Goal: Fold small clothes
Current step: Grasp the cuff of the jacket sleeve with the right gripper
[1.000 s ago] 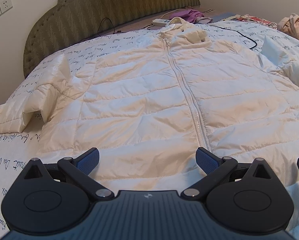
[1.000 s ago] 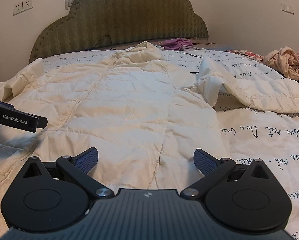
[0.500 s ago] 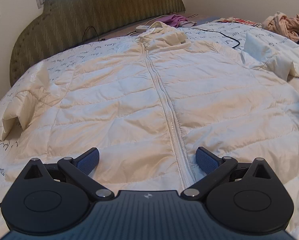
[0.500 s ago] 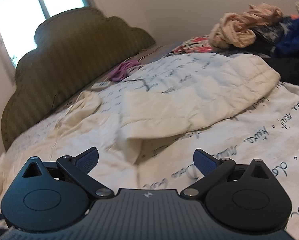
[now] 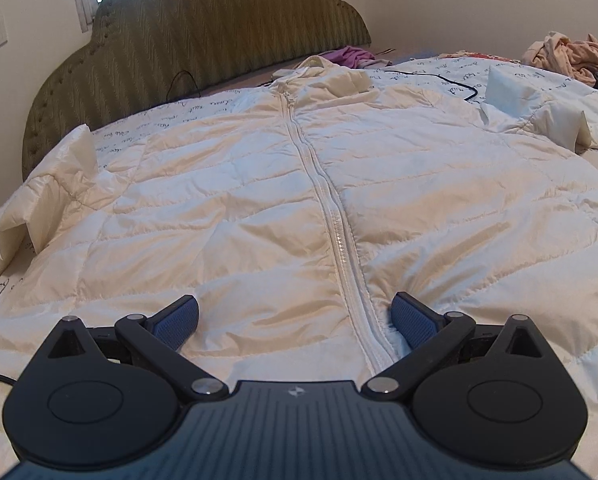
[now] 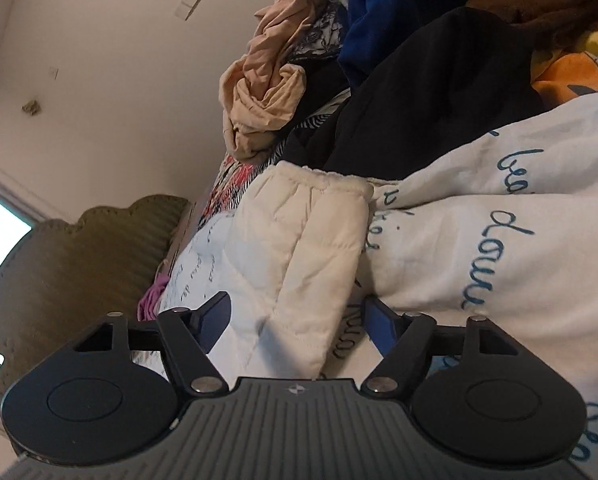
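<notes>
We had the white puffer jacket (image 5: 259,208) spread face up across the bed (image 5: 539,76), zipper (image 5: 331,216) closed and running from the hem at the foot edge up to the collar (image 5: 323,70) near the headboard (image 5: 203,32). Left gripper (image 5: 295,314) sat low over the hem with its jaws wide apart, blue pads (image 5: 177,320) either side of the zipper's bottom end and nothing between them but jacket fabric lying flat; we couldn't tell if the pads touched the cloth. Both sleeves were out to the sides, one bunched toward the bed's left edge (image 5: 39,216), the other toward the right edge (image 5: 539,116). Right gripper (image 6: 297,320) was rolled hard sideways at that right sleeve (image 6: 299,256), jaws apart and straddling the sleeve, cuff (image 6: 331,178) pointing away from the camera. The sleeve sat between the pads but was not pinched. It lay on the white script-printed cover (image 6: 499,240). Beyond the cuff, along the bed's right edge, was a heap of clothes: a beige garment (image 6: 267,80), a black one (image 6: 439,108), a blue one (image 6: 395,12). A purple cloth (image 5: 349,56) and a black cable (image 5: 439,78) lay near the headboard edge.
</notes>
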The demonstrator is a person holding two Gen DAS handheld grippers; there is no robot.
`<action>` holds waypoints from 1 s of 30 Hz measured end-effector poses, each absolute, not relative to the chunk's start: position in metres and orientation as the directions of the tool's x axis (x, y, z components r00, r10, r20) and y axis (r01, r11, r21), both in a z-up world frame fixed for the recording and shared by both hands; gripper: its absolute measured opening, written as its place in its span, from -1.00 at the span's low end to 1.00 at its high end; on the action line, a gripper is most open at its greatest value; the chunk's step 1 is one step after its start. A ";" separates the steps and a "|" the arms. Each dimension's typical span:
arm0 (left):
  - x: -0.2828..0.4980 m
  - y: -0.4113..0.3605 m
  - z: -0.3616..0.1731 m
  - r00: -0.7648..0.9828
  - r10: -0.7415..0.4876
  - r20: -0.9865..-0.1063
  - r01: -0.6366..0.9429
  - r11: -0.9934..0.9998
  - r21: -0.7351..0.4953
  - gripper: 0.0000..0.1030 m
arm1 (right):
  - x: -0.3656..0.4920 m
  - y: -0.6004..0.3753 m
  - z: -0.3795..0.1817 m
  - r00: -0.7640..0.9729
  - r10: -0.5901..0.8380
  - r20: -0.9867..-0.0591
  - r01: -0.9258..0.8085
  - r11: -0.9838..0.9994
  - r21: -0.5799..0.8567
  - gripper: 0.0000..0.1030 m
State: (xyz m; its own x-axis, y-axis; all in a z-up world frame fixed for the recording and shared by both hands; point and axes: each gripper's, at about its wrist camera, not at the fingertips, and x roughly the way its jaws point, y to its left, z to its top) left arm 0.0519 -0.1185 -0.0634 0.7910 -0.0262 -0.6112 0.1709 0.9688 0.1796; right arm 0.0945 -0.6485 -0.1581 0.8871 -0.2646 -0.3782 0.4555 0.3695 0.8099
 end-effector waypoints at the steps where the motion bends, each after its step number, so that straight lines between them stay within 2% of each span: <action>1: 0.052 -0.119 -0.063 0.792 -0.025 -0.609 0.171 0.968 0.181 1.00 | 0.102 -0.661 -0.158 0.895 -0.264 -0.360 0.435 0.334 0.836 0.23; 3: 0.052 -0.119 -0.063 0.791 -0.027 -0.611 0.171 0.969 0.178 1.00 | 0.108 -0.674 -0.158 0.903 -0.268 -0.335 0.405 0.277 0.871 0.08; 5: 0.053 -0.119 -0.062 0.785 -0.030 -0.618 0.175 0.969 0.175 1.00 | 0.111 -0.679 -0.153 0.904 -0.276 -0.326 0.396 0.257 0.881 -0.26; 6: 0.053 -0.118 -0.060 0.783 -0.032 -0.621 0.180 0.968 0.177 1.00 | 0.113 -0.681 -0.149 0.902 -0.279 -0.330 0.402 0.262 0.877 -0.58; 7: 0.052 -0.118 -0.057 0.781 -0.035 -0.624 0.188 0.965 0.182 1.00 | 0.117 -0.684 -0.142 0.898 -0.279 -0.341 0.416 0.279 0.866 -0.69; 13: 0.051 -0.108 -0.028 0.808 -0.062 -0.586 0.240 0.943 0.231 1.00 | 0.102 -0.678 -0.089 0.844 -0.407 -0.348 0.514 0.433 0.740 -0.81; 18: 0.073 -0.085 -0.007 0.851 -0.035 -0.524 0.201 0.943 0.264 1.00 | 0.094 -0.643 -0.038 0.812 -0.510 -0.283 0.568 0.583 0.580 -0.81; 24: 0.105 -0.068 -0.017 0.866 0.010 -0.499 0.155 0.945 0.288 1.00 | 0.118 -0.564 0.005 0.902 -0.394 -0.176 0.431 0.816 0.384 -0.81; 30: 0.108 -0.064 -0.038 0.862 0.000 -0.507 0.157 0.951 0.267 1.00 | 0.152 -0.474 0.013 0.964 -0.179 -0.198 0.230 0.931 0.282 -0.81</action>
